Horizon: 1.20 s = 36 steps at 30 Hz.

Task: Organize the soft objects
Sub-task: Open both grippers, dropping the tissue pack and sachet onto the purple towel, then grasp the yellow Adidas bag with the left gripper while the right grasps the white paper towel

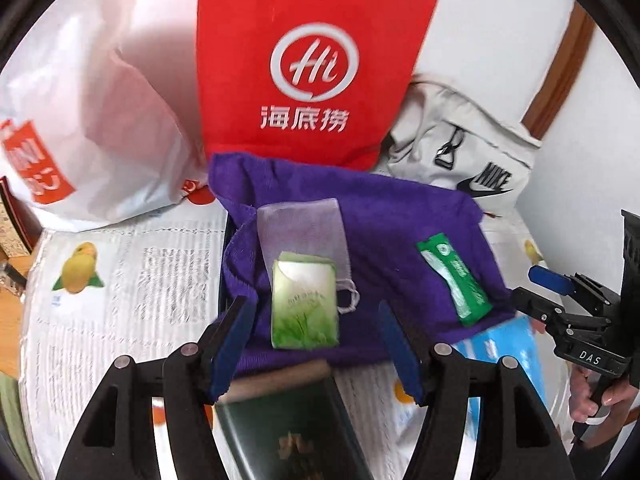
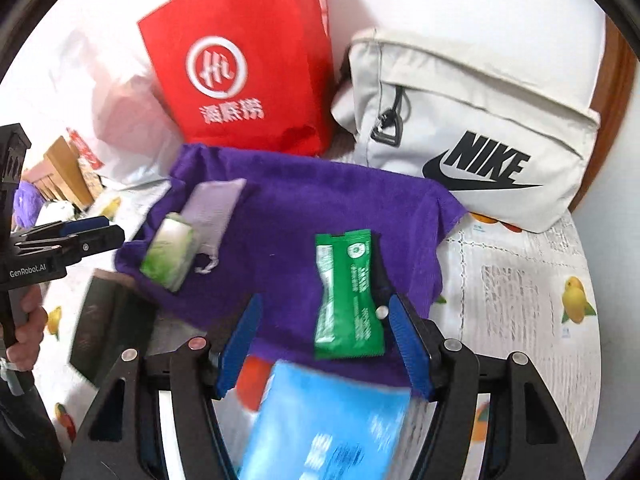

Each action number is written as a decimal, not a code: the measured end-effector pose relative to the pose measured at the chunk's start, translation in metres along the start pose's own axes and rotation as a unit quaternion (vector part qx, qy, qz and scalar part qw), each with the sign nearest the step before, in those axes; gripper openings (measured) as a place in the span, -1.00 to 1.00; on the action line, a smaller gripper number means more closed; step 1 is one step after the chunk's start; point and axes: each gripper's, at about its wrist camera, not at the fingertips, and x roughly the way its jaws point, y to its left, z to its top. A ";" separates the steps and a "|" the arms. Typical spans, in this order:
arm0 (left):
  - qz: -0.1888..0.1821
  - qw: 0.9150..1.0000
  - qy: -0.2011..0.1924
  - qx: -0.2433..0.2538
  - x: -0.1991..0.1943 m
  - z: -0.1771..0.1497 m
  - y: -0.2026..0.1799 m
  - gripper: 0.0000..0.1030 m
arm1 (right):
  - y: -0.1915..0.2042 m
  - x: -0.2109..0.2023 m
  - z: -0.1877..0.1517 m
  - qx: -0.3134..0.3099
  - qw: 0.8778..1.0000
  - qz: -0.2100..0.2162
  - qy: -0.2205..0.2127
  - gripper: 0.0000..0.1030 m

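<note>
Right now my left gripper [image 1: 316,344] hangs with its jaws spread wide and nothing between them, low in the left wrist view, just short of the small green-and-white tissue pack [image 1: 304,306] lying on the purple cloth [image 1: 392,240]. My right gripper [image 2: 324,344] is likewise spread and empty in the lower middle of its own view, with the green sachet [image 2: 348,296] lying close to its right finger; I cannot tell whether they touch.

Moving outward, a sheer drawstring pouch [image 1: 302,232] lies partly under the tissue pack's far end. A blue packet [image 2: 328,420] sits at the bottom of the right view, beside the cloth's near edge, and a dark green booklet [image 1: 288,432] lies at the bottom of the left view. Behind the cloth stand a red paper bag [image 1: 308,64], a white plastic bag [image 1: 92,120] in the upper left, and a pale Nike pouch [image 2: 472,132] to the right, all on the printed surface [image 1: 120,300].

I judge the tissue pack light and squashy, so I would pinch it across its short sides. The sachet looks thin, slick and floppy; its middle seems the safest hold. The cloth will drape and drag whatever lies on it, so a corner or hem is where I would take it.
</note>
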 end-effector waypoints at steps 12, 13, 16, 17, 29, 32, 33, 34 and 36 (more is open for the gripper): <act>-0.008 1.000 0.003 0.011 -0.066 -0.070 -0.019 0.23 | 0.027 -0.090 -0.070 0.027 0.999 0.013 -0.033 0.28; -0.007 1.000 0.007 0.009 -0.068 -0.077 -0.019 0.23 | 0.028 -0.095 -0.078 0.029 0.999 0.013 -0.033 0.28; -0.007 1.000 0.018 0.004 -0.070 -0.101 -0.019 0.24 | 0.031 -0.103 -0.101 0.036 0.999 0.012 -0.025 0.28; -0.009 1.000 0.022 0.003 -0.070 -0.108 -0.019 0.25 | 0.032 -0.105 -0.109 0.038 0.999 0.010 -0.023 0.28; -0.038 0.997 0.070 -0.016 -0.030 -0.187 -0.015 0.32 | 0.040 -0.107 -0.206 0.070 0.997 0.013 0.000 0.28; -0.049 0.996 0.069 -0.016 -0.021 -0.195 -0.014 0.29 | 0.042 -0.103 -0.219 0.068 0.998 0.004 0.008 0.28; -0.050 0.997 0.058 -0.014 -0.021 -0.196 -0.015 0.27 | 0.042 -0.101 -0.222 0.067 0.998 0.002 0.009 0.28; -0.054 0.997 0.053 -0.010 -0.021 -0.196 -0.016 0.05 | 0.043 -0.100 -0.225 0.066 0.998 0.000 0.010 0.28; -0.072 0.996 0.055 -0.005 -0.020 -0.197 -0.018 -0.30 | 0.044 -0.097 -0.229 0.065 0.998 -0.002 0.012 0.28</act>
